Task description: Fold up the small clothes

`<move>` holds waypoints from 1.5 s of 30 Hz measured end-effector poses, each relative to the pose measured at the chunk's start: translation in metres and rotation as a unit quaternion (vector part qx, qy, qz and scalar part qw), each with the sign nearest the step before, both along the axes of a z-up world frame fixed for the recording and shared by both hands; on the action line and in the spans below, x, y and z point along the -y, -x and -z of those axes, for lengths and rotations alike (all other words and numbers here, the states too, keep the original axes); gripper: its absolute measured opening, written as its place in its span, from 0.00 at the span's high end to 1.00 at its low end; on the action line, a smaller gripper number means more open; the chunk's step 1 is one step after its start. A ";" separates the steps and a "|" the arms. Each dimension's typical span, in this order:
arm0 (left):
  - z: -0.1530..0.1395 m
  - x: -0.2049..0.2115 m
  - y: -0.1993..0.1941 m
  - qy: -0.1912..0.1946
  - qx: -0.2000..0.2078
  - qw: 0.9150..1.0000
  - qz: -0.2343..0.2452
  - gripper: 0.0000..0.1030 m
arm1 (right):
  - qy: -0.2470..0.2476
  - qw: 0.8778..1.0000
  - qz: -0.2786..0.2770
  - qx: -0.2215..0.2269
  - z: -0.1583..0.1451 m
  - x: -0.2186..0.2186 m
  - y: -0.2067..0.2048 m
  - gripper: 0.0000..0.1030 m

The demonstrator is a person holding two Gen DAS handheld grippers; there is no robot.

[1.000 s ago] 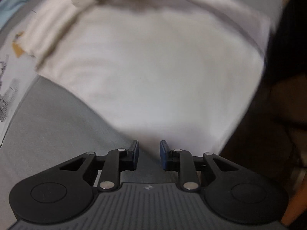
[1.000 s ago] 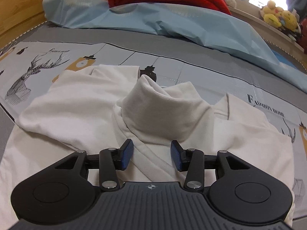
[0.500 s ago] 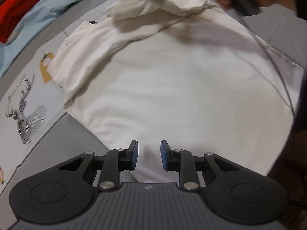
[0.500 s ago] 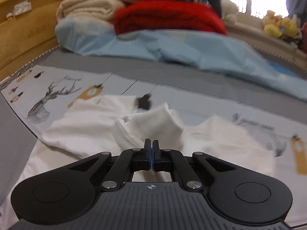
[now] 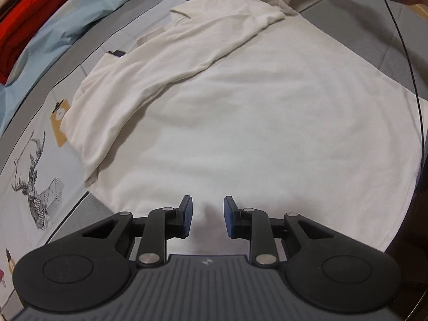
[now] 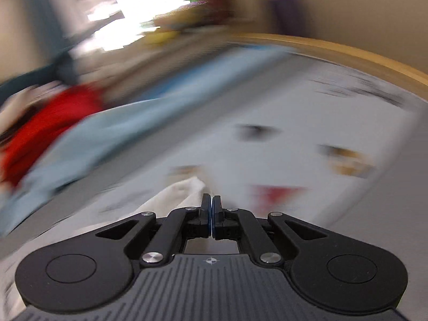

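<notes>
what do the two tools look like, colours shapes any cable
Both look alike: the left tool and right tool have black linkage arms with silver rivets, round black discs at each side, a ribbed dark grey body with a small white logo, and blue pads on the fingers. A thin black cable runs to the right one.

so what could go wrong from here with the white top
1. The right tool is shut with white cloth beside its tips; whether it grips the white top is unclear in the blur, so a thin pinch might slip.
2. The sleeve lies bunched, and could crease into the fold.
3. The black cable crosses the top's edge and may snag.
</notes>
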State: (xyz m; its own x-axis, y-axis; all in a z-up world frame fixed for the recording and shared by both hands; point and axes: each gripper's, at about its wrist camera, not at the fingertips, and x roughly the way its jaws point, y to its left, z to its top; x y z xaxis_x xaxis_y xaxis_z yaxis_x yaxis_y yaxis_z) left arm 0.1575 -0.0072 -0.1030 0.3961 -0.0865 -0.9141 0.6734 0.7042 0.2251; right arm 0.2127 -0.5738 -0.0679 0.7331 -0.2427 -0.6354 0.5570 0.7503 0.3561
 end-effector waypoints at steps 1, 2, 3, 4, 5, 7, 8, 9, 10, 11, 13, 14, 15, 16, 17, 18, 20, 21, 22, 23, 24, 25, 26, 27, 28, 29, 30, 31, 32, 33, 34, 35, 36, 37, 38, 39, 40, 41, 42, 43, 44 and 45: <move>0.001 0.004 0.000 -0.003 -0.001 1.000 0.006 0.73 | 0.003 0.999 0.039 -0.032 0.012 0.020 0.010 1.00; 0.002 0.007 0.000 -0.005 -0.002 1.000 0.011 0.73 | 0.009 0.996 0.072 -0.057 0.024 0.037 0.020 1.00; 0.003 0.011 0.000 -0.006 -0.003 1.000 0.016 0.73 | 0.010 0.994 0.088 -0.066 0.033 0.051 0.033 0.97; 0.004 0.013 0.000 -0.007 -0.003 1.000 0.020 0.73 | 0.002 0.993 0.097 -0.065 0.040 0.062 0.041 0.97; 0.005 0.017 -0.001 -0.008 -0.004 1.000 0.023 0.73 | -0.013 0.993 0.101 -0.054 0.045 0.073 0.049 0.97; 0.008 0.025 -0.004 -0.012 -0.005 1.000 0.027 0.73 | -0.047 0.994 0.097 -0.023 0.051 0.087 0.058 0.96; 0.009 0.028 -0.005 -0.014 -0.006 0.999 0.029 0.73 | -0.062 0.995 0.084 -0.007 0.054 0.092 0.058 0.96; 0.011 0.032 -0.006 -0.016 -0.007 0.999 0.031 0.73 | -0.072 0.995 0.069 0.006 0.053 0.095 0.054 0.95; 0.013 0.035 -0.007 -0.018 -0.007 0.999 0.033 0.73 | -0.079 0.995 0.051 0.019 0.053 0.095 0.050 0.94; 0.015 0.039 -0.007 -0.021 -0.008 0.999 0.035 0.73 | -0.086 0.995 0.031 0.027 0.053 0.095 0.041 0.94; 0.018 0.045 -0.008 -0.025 -0.010 0.999 0.038 0.73 | -0.102 0.994 -0.004 0.036 0.054 0.095 0.025 0.80; 0.020 0.047 -0.009 -0.028 -0.011 0.999 0.038 0.73 | -0.108 0.993 -0.015 0.035 0.056 0.096 0.015 0.75; 0.023 0.050 -0.009 -0.031 -0.013 0.999 0.038 0.72 | -0.110 0.993 -0.019 0.033 0.058 0.093 0.007 0.65; 0.025 0.051 -0.009 -0.034 -0.015 0.999 0.038 0.72 | -0.109 0.993 -0.022 0.030 0.062 0.092 -0.002 0.62; 0.028 0.052 -0.009 -0.037 -0.016 0.998 0.038 0.72 | -0.110 0.993 -0.024 0.027 0.066 0.091 -0.009 0.62; 0.031 0.053 -0.010 -0.041 -0.018 0.998 0.038 0.72 | -0.113 0.993 -0.023 0.028 0.069 0.092 -0.013 0.62; 0.035 0.053 -0.010 -0.046 -0.023 0.998 0.037 0.72 | -0.106 0.993 -0.021 0.040 0.074 0.091 -0.022 0.62; 0.037 0.054 -0.010 -0.048 -0.025 0.998 0.038 0.72 | -0.099 0.994 -0.022 0.041 0.074 0.089 -0.026 0.62; 0.038 0.055 -0.010 -0.051 -0.027 0.998 0.039 0.72 | -0.097 0.994 -0.023 0.042 0.074 0.089 -0.030 0.62; 0.039 0.055 -0.010 -0.052 -0.028 0.997 0.040 0.72 | -0.098 0.994 -0.026 0.045 0.073 0.088 -0.032 0.62; 0.040 0.056 -0.012 -0.053 -0.029 0.997 0.040 0.72 | -0.102 0.993 -0.028 0.047 0.072 0.089 -0.036 0.66; 0.041 0.056 -0.013 -0.054 -0.029 0.997 0.040 0.72 | -0.108 0.992 -0.032 0.049 0.072 0.090 -0.039 0.80; 0.041 0.057 -0.015 -0.054 -0.029 0.997 0.040 0.72 | -0.112 0.992 -0.038 0.050 0.072 0.090 -0.040 0.90; 0.041 0.058 -0.016 -0.053 -0.028 0.997 0.039 0.72 | -0.107 0.992 -0.039 0.052 0.070 0.089 -0.041 0.95; 0.040 0.059 -0.017 -0.053 -0.028 0.997 0.038 0.72 | -0.093 0.993 -0.035 0.059 0.066 0.088 -0.039 0.95; 0.040 0.060 -0.017 -0.053 -0.028 0.998 0.037 0.72 | -0.075 0.994 -0.027 0.068 0.061 0.087 -0.036 0.96; 0.040 0.062 -0.018 -0.053 -0.027 0.998 0.037 0.72 | -0.046 0.996 -0.006 0.082 0.053 0.087 -0.031 0.96; 0.039 0.063 -0.018 -0.053 -0.026 0.998 0.038 0.72 | -0.007 0.994 0.036 0.105 0.043 0.088 -0.021 0.96; 0.039 0.065 -0.018 -0.052 -0.026 0.997 0.040 0.72 | 0.028 0.987 0.094 0.126 0.034 0.091 -0.009 0.96; 0.038 0.066 -0.018 -0.052 -0.025 0.997 0.041 0.72 | 0.035 0.980 0.144 0.132 0.031 0.099 0.001 0.96; 0.038 0.067 -0.017 -0.050 -0.024 0.998 0.043 0.72 | 0.022 0.975 0.180 0.129 0.032 0.109 0.009 0.96; 0.037 0.068 -0.016 -0.048 -0.023 0.998 0.046 0.72 | -0.001 0.973 0.200 0.117 0.037 0.119 0.015 0.96; 0.036 0.068 -0.015 -0.046 -0.023 0.998 0.047 0.72 | -0.014 0.973 0.213 0.093 0.044 0.126 0.019 0.94; 0.036 0.068 -0.015 -0.045 -0.023 0.998 0.048 0.72 | -0.012 0.971 0.229 0.070 0.049 0.129 0.023 0.91; 0.036 0.068 -0.014 -0.045 -0.023 0.998 0.049 0.72 | -0.006 0.967 0.247 0.055 0.054 0.131 0.029 0.91; 0.036 0.068 -0.014 -0.046 -0.022 0.997 0.049 0.72 | -0.010 0.966 0.254 0.049 0.059 0.134 0.034 0.91; 0.036 0.068 -0.014 -0.048 -0.021 0.997 0.049 0.72 | -0.023 0.966 0.255 0.044 0.063 0.137 0.037 0.91; 0.036 0.068 -0.014 -0.049 -0.020 0.997 0.047 0.72 | -0.033 0.964 0.261 0.035 0.066 0.141 0.040 0.91; 0.036 0.067 -0.014 -0.049 -0.018 0.998 0.046 0.72 | -0.028 0.961 0.276 0.013 0.067 0.142 0.040 0.91; 0.035 0.068 -0.014 -0.047 -0.017 0.998 0.045 0.72 | -0.011 0.954 0.298 -0.018 0.065 0.141 0.041 0.91; 0.034 0.068 -0.014 -0.046 -0.016 0.998 0.044 0.72 | 0.002 0.949 0.315 -0.023 0.060 0.137 0.042 0.91; 0.033 0.068 -0.013 -0.044 -0.014 0.998 0.044 0.72 | 0.014 0.947 0.321 -0.016 0.054 0.131 0.042 0.91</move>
State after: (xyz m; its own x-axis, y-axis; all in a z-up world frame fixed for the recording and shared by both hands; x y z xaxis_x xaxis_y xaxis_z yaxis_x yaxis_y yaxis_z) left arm 0.1708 -0.0751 -0.1362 0.3646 -0.0387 -0.9304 0.7390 0.6199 0.2638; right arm 0.1708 -0.7053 -0.1216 0.4088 -0.6498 -0.6408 0.9119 0.2619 0.3161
